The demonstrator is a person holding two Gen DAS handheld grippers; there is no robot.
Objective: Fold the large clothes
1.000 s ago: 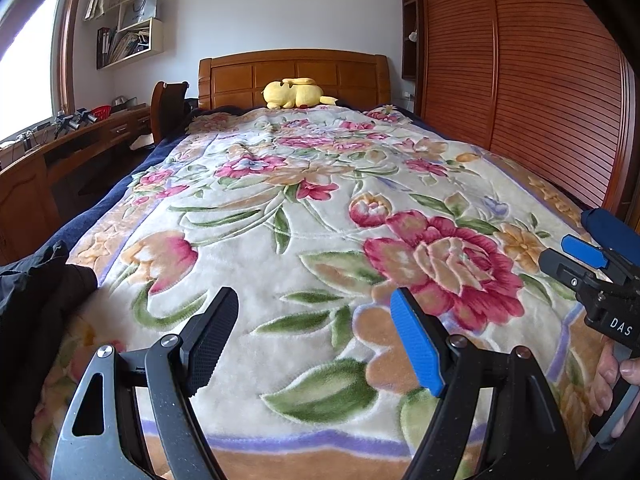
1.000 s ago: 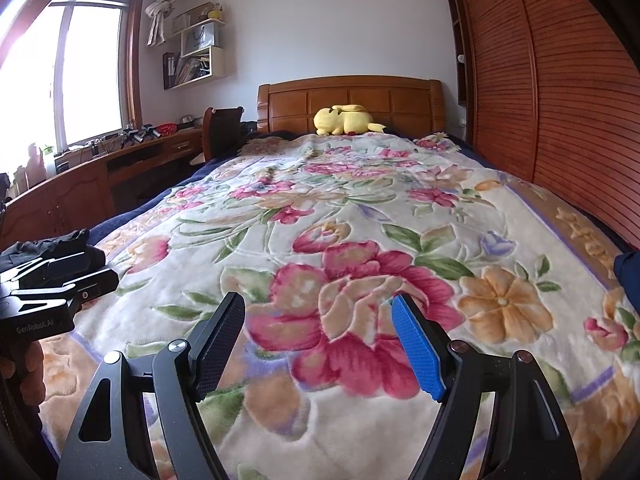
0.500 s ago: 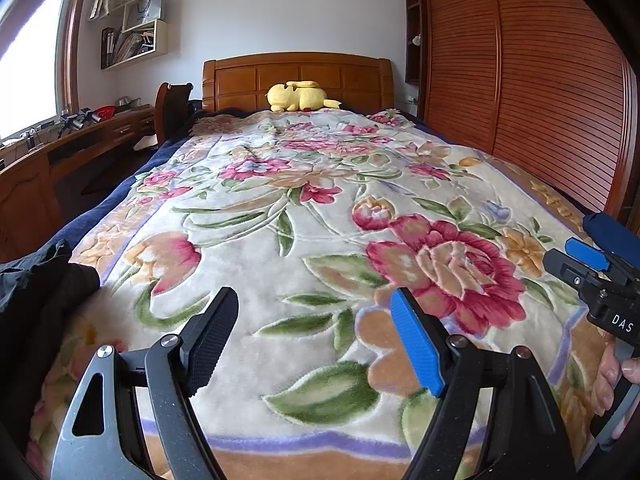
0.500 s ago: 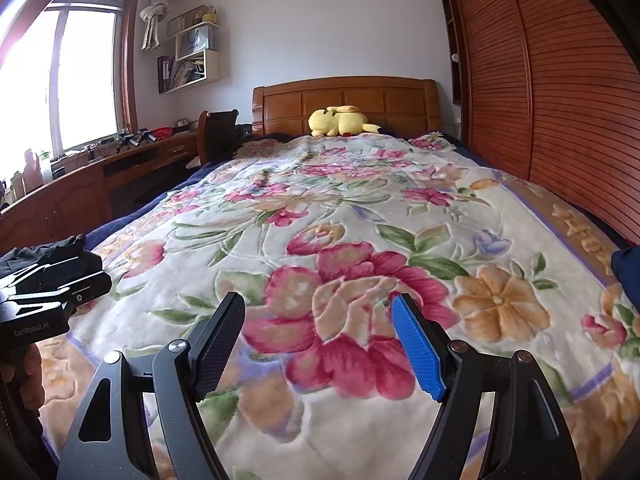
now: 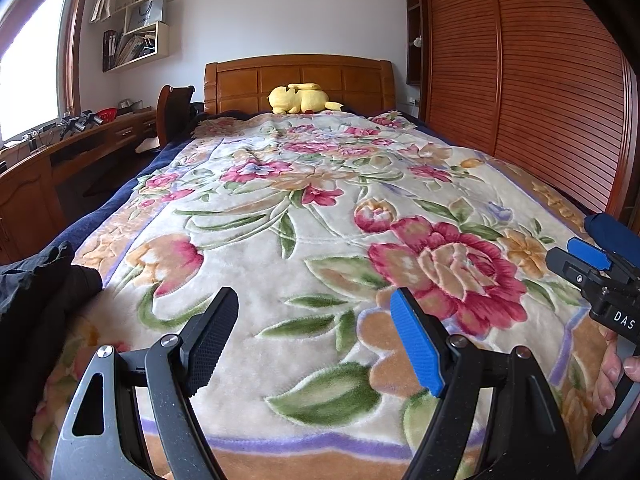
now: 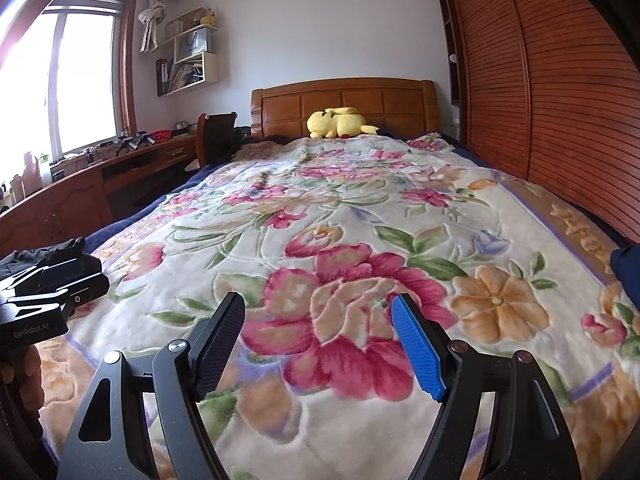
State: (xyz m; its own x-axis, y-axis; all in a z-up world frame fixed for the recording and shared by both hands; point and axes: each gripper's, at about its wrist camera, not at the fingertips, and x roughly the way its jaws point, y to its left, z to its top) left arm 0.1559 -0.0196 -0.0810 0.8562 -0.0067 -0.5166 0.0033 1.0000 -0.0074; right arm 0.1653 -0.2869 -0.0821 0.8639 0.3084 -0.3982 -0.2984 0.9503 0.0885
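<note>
A black garment (image 5: pixel 36 292) lies bunched at the near left edge of the bed; a bit of it shows in the right wrist view (image 6: pixel 44 254) behind the other gripper. A dark blue garment (image 5: pixel 612 234) lies at the near right edge, also seen in the right wrist view (image 6: pixel 626 270). My left gripper (image 5: pixel 314 340) is open and empty above the floral blanket (image 5: pixel 320 220). My right gripper (image 6: pixel 320 344) is open and empty above the blanket (image 6: pixel 360 240). Each gripper shows at the edge of the other's view.
A yellow plush toy (image 5: pixel 300 98) lies by the wooden headboard (image 5: pixel 298 78). A wooden desk (image 5: pixel 72 148) and chair (image 5: pixel 174 114) stand along the left. A slatted wooden wardrobe (image 5: pixel 540 80) runs along the right side of the bed.
Both views have tilted slightly down and back; the headboard sits lower in frame. Both grippers stay open and empty.
</note>
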